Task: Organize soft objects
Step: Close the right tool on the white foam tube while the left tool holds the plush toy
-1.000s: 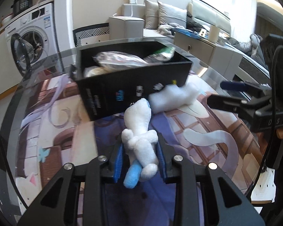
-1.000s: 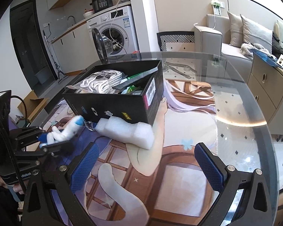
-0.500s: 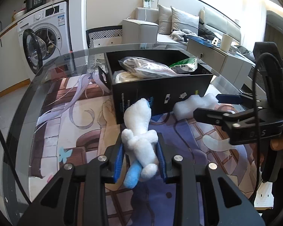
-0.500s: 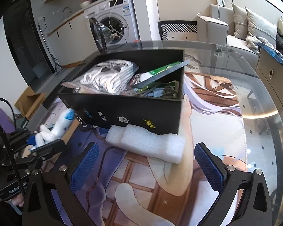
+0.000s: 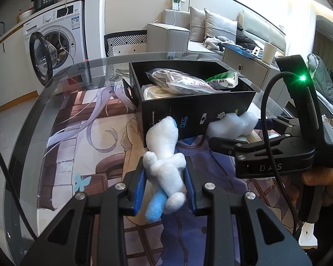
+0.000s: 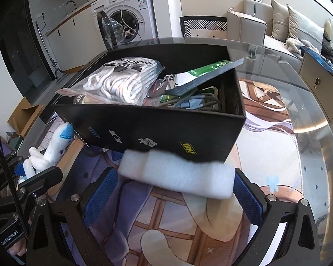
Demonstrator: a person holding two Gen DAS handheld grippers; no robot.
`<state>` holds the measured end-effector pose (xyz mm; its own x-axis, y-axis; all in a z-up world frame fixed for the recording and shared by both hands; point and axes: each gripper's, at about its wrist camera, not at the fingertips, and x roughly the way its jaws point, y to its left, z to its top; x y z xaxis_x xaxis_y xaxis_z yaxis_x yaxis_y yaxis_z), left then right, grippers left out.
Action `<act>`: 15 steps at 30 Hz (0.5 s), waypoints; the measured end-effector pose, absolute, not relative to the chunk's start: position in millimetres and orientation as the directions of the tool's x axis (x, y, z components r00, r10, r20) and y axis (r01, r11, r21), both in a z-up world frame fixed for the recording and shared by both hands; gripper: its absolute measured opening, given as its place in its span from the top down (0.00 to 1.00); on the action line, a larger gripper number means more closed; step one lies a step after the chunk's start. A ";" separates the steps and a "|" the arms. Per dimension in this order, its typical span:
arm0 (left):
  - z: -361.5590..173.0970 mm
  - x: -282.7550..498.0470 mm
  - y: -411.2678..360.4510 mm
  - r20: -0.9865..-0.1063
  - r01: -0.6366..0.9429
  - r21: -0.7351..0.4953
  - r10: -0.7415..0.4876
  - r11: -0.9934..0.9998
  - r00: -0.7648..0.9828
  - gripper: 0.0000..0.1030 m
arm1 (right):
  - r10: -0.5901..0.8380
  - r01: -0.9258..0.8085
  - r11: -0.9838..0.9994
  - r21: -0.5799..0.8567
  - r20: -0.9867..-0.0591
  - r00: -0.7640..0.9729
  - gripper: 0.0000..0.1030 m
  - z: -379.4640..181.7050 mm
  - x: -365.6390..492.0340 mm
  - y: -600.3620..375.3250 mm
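My left gripper (image 5: pixel 165 185) is shut on a white plush toy (image 5: pixel 164 155) with a blue tip, held above the table in front of the black box (image 5: pixel 195 108). The toy also shows in the right wrist view (image 6: pixel 53 146). My right gripper (image 6: pixel 171 196) is open, its blue pads on either side of a white foam block (image 6: pixel 177 175) that lies against the box's front wall (image 6: pixel 157 133). The foam also shows in the left wrist view (image 5: pixel 230 124). The box holds a bagged white cloth (image 6: pixel 124 79), a green packet (image 6: pixel 199 73) and cables.
A round glass table (image 6: pixel 299 133) with a printed mat carries everything. A washing machine (image 5: pixel 53 42) with its door open stands behind on the left. A sofa (image 5: pixel 211 31) and a cabinet (image 6: pixel 319 77) stand behind on the right.
My right gripper has moved forward and down so its pads now straddle the foam block. My left gripper has kept hold of the plush toy and shifted slightly nearer the box.
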<state>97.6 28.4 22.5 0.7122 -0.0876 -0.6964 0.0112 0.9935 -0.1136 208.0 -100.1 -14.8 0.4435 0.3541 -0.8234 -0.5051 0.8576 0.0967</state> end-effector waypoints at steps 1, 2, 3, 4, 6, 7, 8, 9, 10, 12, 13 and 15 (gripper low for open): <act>22.7 97.7 28.8 -0.697 0.011 -0.115 -0.089 0.993 0.712 0.71 | 0.359 -0.504 0.858 0.100 -0.819 0.448 0.03 -13.4 208.3 -102.2; 22.8 97.7 28.8 -0.696 0.012 -0.114 -0.089 0.993 0.712 0.71 | 0.362 -0.505 0.857 0.103 -0.817 0.449 0.09 -12.8 208.6 -103.9; 22.9 97.7 28.6 -0.695 0.013 -0.113 -0.088 0.994 0.713 0.71 | 0.363 -0.504 0.857 0.105 -0.817 0.447 0.09 -12.5 208.9 -105.0; 23.3 97.4 28.6 -0.695 0.013 -0.113 -0.088 0.994 0.714 0.71 | 0.366 -0.505 0.856 0.107 -0.816 0.447 0.09 -12.0 208.6 -106.6; 23.4 97.5 28.4 -0.695 0.013 -0.112 -0.088 0.994 0.714 0.71 | 0.370 -0.507 0.856 0.106 -0.811 0.454 0.09 -10.1 206.6 -109.8; 23.5 97.2 28.3 -0.695 0.013 -0.112 -0.087 0.994 0.714 0.71 | 0.373 -0.508 0.855 0.109 -0.809 0.455 0.09 -9.1 205.7 -111.7; 23.6 97.2 28.2 -0.695 0.013 -0.112 -0.087 0.994 0.714 0.71 | 0.376 -0.506 0.855 0.112 -0.807 0.456 0.09 -8.0 204.1 -114.3; 23.6 97.2 28.2 -0.695 0.013 -0.112 -0.088 0.994 0.714 0.71 | 0.377 -0.503 0.857 0.114 -0.804 0.459 0.09 -7.1 203.5 -115.9; 23.6 97.2 28.2 -0.694 0.013 -0.112 -0.088 0.994 0.714 0.71 | 0.378 -0.501 0.858 0.116 -0.803 0.461 0.09 -7.0 203.1 -117.7; 24.1 97.0 27.3 -0.693 0.016 -0.112 -0.090 0.994 0.715 0.71 | 0.380 -0.497 0.860 0.119 -0.800 0.465 0.09 -4.9 202.0 -122.8; 24.7 96.9 26.8 -0.692 0.017 -0.112 -0.090 0.994 0.716 0.71 | 0.382 -0.495 0.860 0.121 -0.797 0.468 0.09 -3.7 201.3 -125.6; 25.8 96.5 25.6 -0.690 0.020 -0.111 -0.091 0.994 0.718 0.71 | 0.384 -0.493 0.861 0.123 -0.793 0.473 0.09 -1.4 199.7 -130.7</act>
<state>96.5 25.6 25.8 0.7176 -0.0914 -0.6905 0.0197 0.9936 -0.1111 199.7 -130.7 -1.4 0.4731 0.3839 -0.7930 -0.4932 0.8612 0.1226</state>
